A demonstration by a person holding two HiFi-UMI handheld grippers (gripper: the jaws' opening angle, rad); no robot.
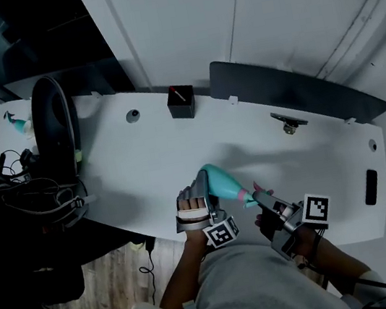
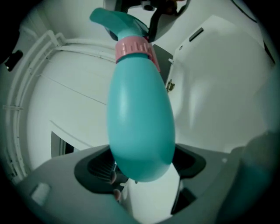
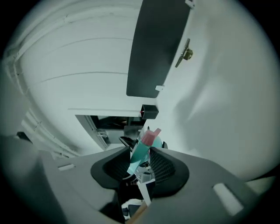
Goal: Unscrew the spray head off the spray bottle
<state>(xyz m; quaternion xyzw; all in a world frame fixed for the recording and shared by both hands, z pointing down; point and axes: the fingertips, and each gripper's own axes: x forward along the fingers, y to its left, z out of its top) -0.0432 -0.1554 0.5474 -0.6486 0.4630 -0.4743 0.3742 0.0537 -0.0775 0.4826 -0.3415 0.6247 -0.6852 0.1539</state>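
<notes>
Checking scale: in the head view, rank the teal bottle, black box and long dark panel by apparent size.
1. Long dark panel, plainly largest.
2-3. Teal bottle and black box look alike; the bottle is nearer the camera, so I leave them unranked.

Dim bluish light, soft shadows, fisheye bending, dark corners in gripper views

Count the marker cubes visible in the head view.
2. One cube rides on the left gripper, the other cube on the right gripper. None looks hidden.
</notes>
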